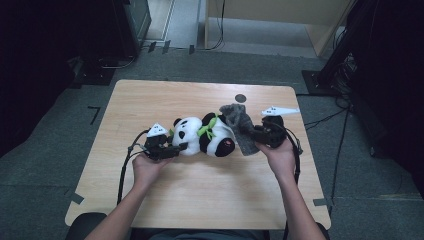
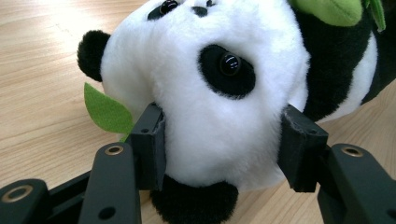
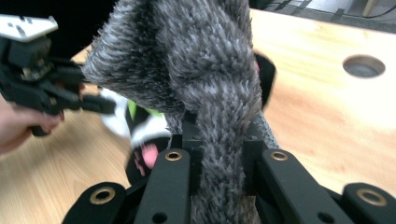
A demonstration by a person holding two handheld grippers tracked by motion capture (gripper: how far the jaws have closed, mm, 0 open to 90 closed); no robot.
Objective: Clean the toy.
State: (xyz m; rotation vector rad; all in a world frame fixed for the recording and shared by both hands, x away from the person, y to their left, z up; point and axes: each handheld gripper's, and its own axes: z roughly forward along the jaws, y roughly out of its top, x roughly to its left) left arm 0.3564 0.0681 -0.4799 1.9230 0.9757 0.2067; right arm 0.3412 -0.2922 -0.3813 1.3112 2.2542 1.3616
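Panda [image 1: 202, 136] lies sideways on the counter [image 1: 200, 195], head squeezed by left claw [image 1: 181, 147]; right claw [image 1: 251, 134] pinches the grey sock [image 1: 240, 125] by its feet.

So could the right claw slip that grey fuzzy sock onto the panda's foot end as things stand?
Probably yes. The right claw is shut on the grey sock, right beside the panda, whose head the left claw clamps steady. Nothing lies between them on the table, though the limp sock's mouth may need opening.
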